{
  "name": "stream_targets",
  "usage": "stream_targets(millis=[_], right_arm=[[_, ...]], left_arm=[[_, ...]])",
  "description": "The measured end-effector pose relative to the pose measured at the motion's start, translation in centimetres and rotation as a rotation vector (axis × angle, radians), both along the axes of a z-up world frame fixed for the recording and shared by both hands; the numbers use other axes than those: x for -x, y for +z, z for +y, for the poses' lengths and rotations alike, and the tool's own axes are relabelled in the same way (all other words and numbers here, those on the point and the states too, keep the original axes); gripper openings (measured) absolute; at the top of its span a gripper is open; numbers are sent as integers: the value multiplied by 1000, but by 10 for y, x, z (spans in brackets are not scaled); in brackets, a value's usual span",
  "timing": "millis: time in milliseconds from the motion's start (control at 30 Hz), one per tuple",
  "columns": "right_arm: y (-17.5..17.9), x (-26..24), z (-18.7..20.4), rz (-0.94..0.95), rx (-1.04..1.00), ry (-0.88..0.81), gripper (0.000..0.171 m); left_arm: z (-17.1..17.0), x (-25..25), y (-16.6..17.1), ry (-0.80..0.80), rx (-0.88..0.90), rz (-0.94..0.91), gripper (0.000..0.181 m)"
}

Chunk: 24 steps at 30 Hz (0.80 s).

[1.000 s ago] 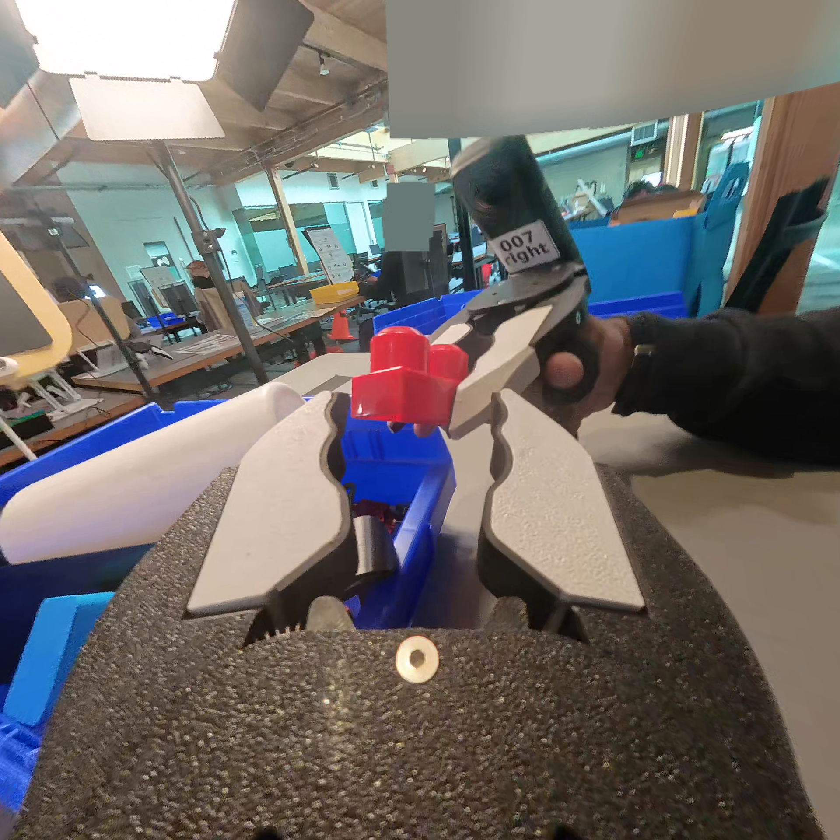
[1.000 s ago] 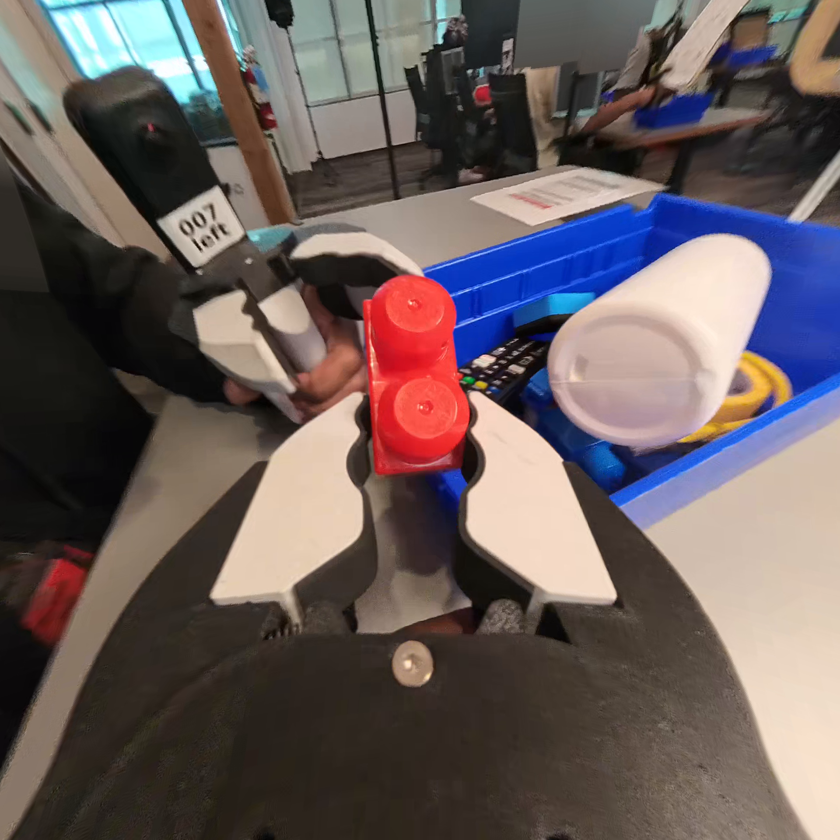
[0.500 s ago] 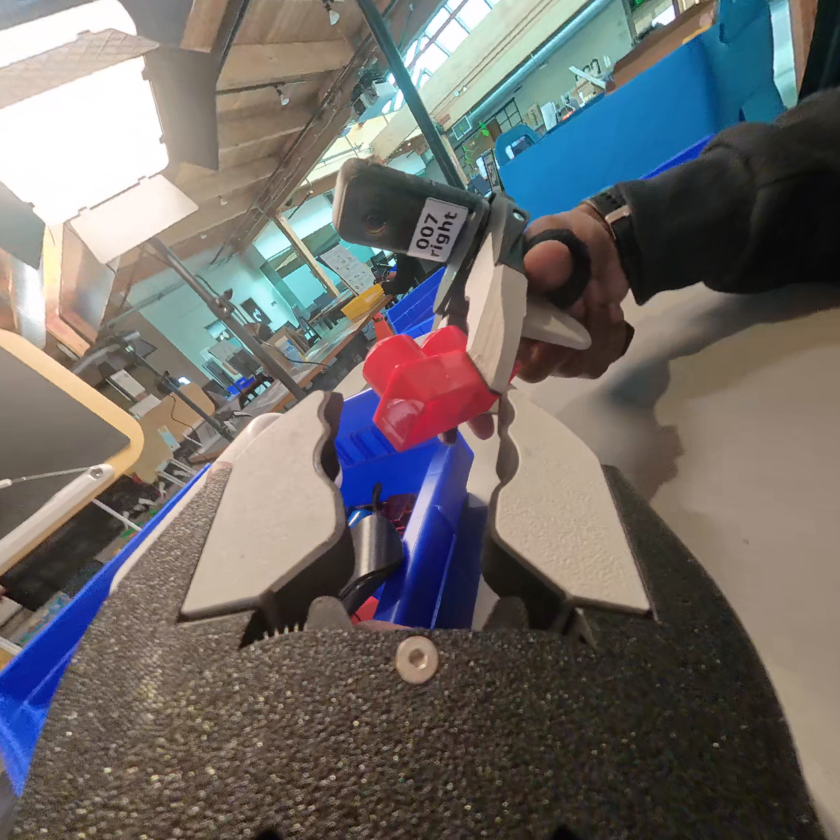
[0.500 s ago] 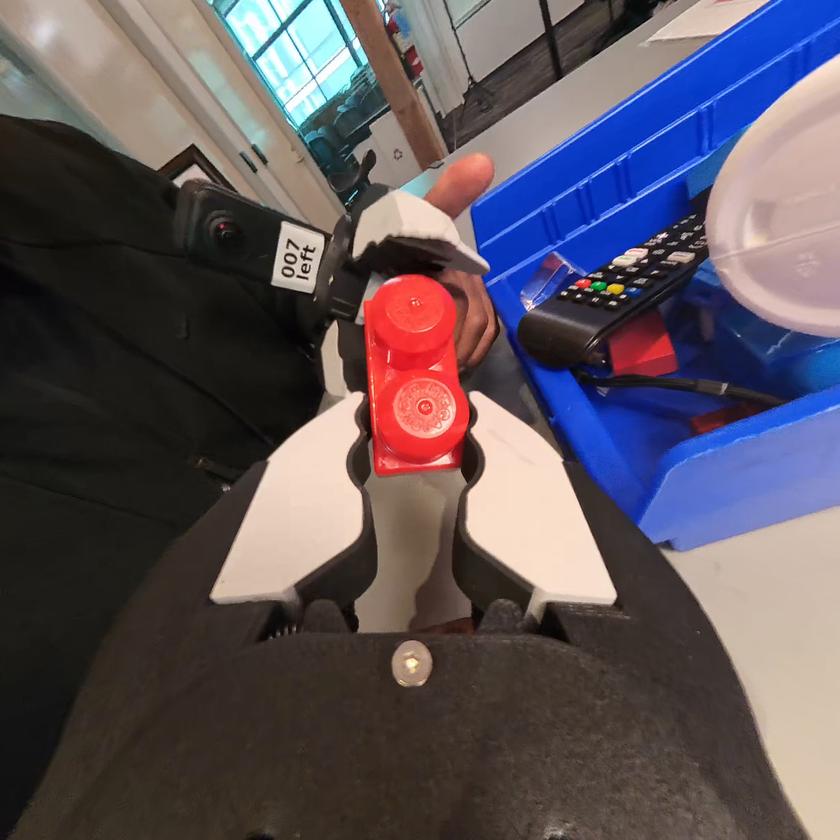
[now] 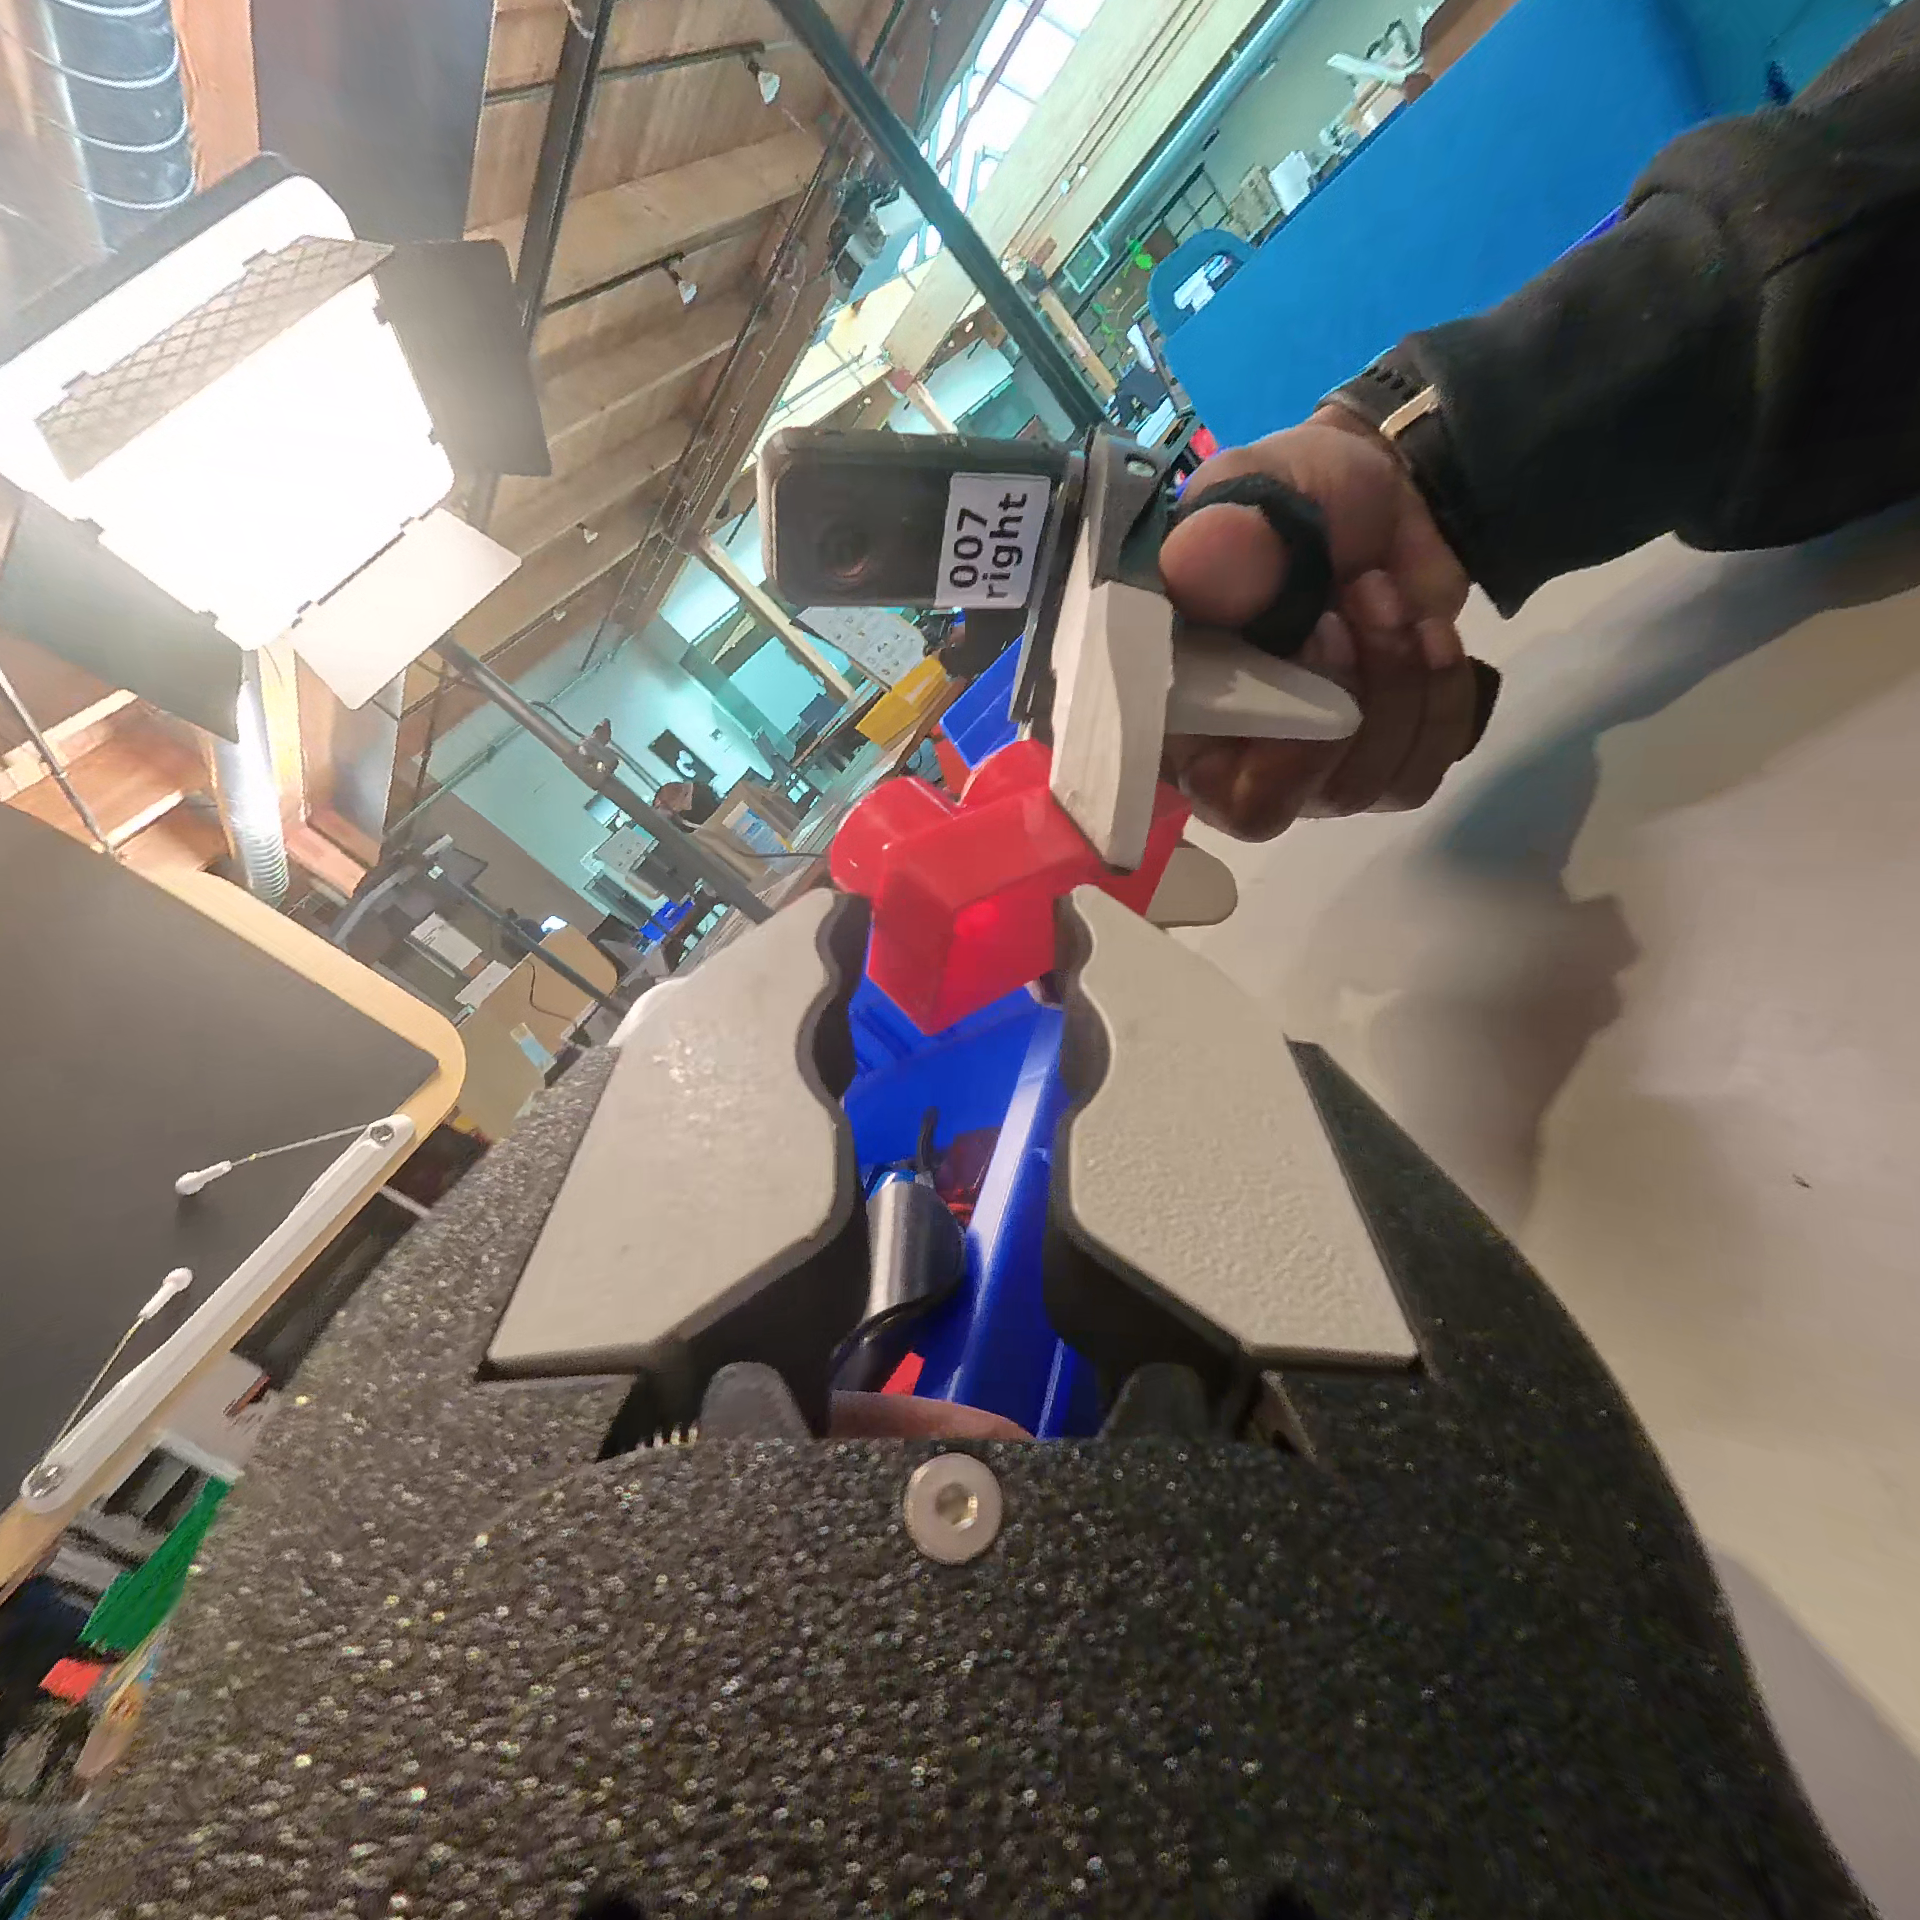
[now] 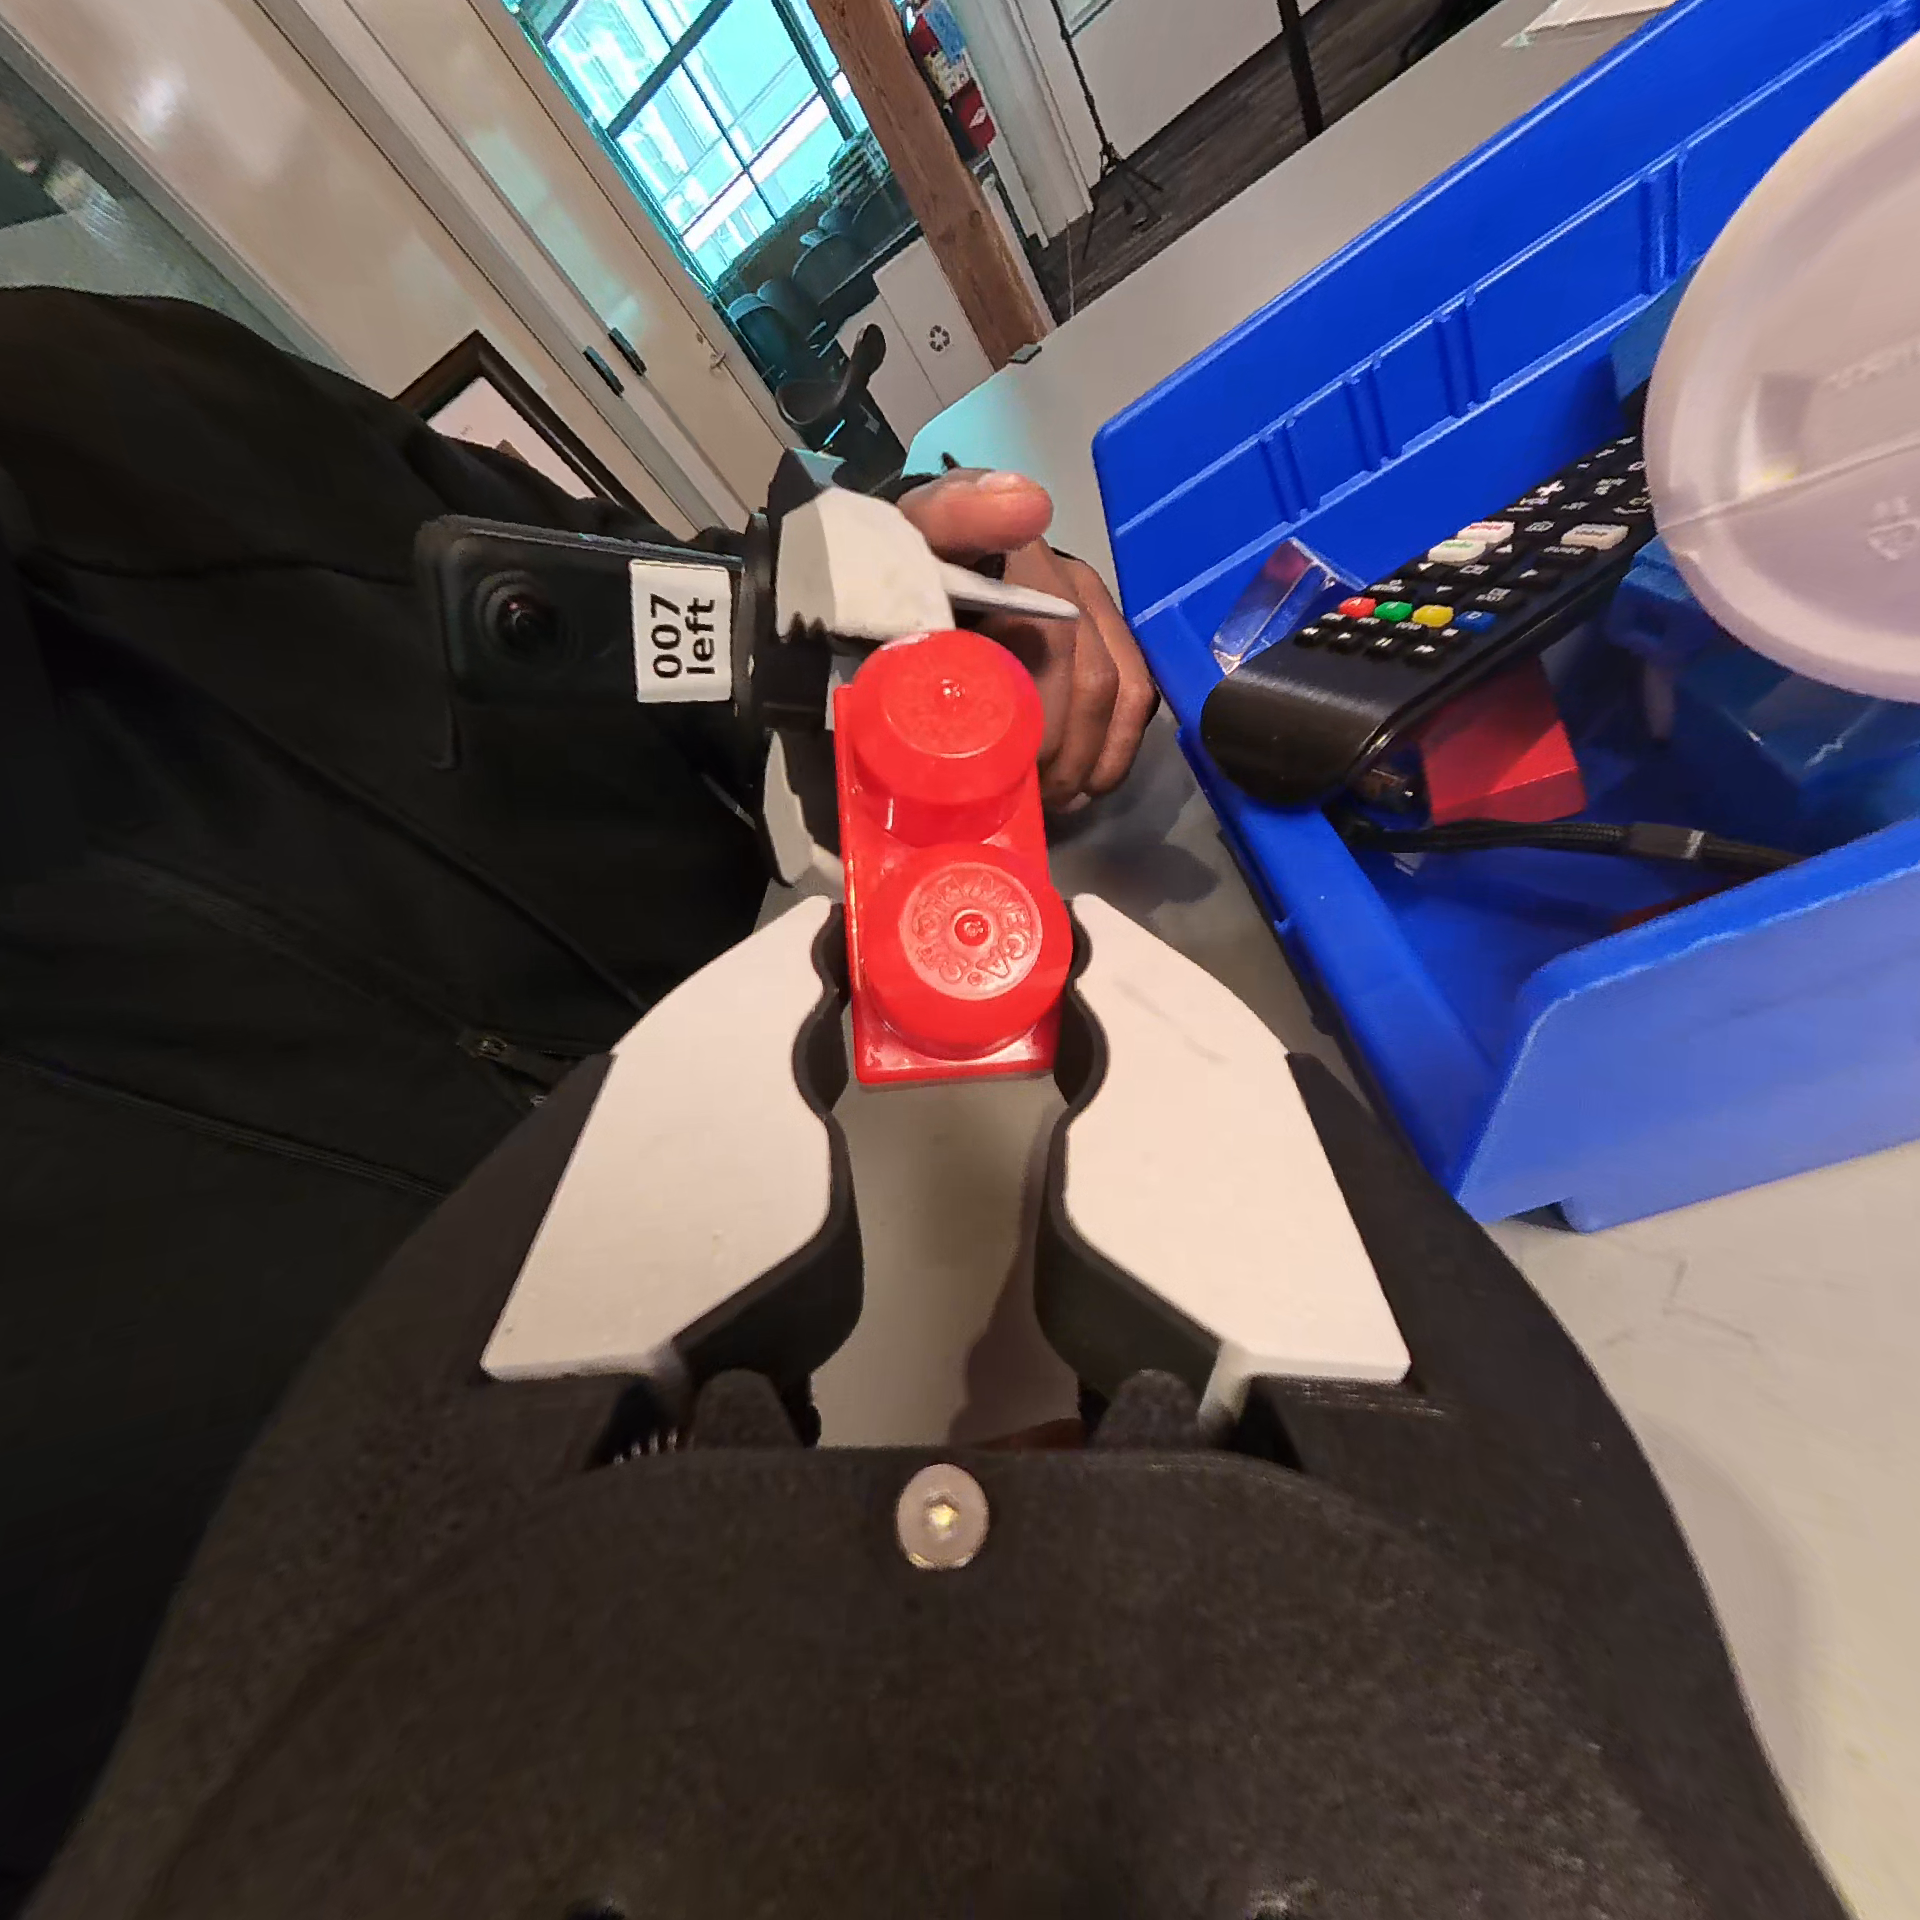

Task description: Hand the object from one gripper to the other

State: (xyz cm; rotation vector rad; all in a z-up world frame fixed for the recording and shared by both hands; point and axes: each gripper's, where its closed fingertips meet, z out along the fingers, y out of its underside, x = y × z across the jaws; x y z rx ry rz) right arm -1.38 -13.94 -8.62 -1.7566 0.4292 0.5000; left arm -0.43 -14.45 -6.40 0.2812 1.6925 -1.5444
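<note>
A red two-stud toy block point(image 6: 940, 831) sits between the fingertips of my right gripper point(image 6: 951, 914), which is shut on its near end. My left gripper point(image 6: 862, 717) comes in from the left, with one finger over the far stud and the other behind the block. In the left wrist view my left gripper point(image 5: 951, 909) has narrowed onto the same block point(image 5: 925, 935), whose red face fills the gap between its fingertips. My right gripper point(image 5: 1153, 873) holds the block from above there. Both grippers hold the block above the table, next to the bin.
A blue bin point(image 6: 1351, 416) stands to the right on the grey table point(image 6: 1714, 1455). It holds a black remote control point(image 6: 1455, 613), a white cylinder point(image 6: 1787, 416), a red piece and a cable. A person's black sleeve point(image 6: 260, 831) fills the left. A studio light point(image 5: 208, 416) hangs above. Only a small space, under 4 cm, lies between the two pairs of fingers.
My left gripper has moved up to the block and narrowed its fingers around the far end. My right gripper keeps its hold on the block.
</note>
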Motion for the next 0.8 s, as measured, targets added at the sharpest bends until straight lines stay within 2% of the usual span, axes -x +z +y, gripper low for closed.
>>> stream_targets(millis=[67, 133, 233, 367, 533, 667, 800], right_arm=[[-2, 2, 3, 2, 7, 10, 37], [-4, 3, 7, -7, 17, 7, 37], [4, -3, 11, -74, -3, -41, 41], [20, -18, 15, -233, -6, -186, 47], [44, -36, 16, -604, -1, -415, 48], [49, -39, 20, -913, 63, -540, 48], [39, -44, 24, -1099, 164, -586, 54]], left_arm=[[2, -5, 1, 44, 6, 0, 23], [4, -11, 2, 81, 13, 22, 17], [14, -29, 8, 175, 72, 133, 4], [27, -44, 16, 219, 196, 348, 5], [40, -62, 13, 276, 338, 612, 5], [49, -73, 5, 277, 446, 823, 5], [58, -82, 6, 295, 497, 875, 5]])
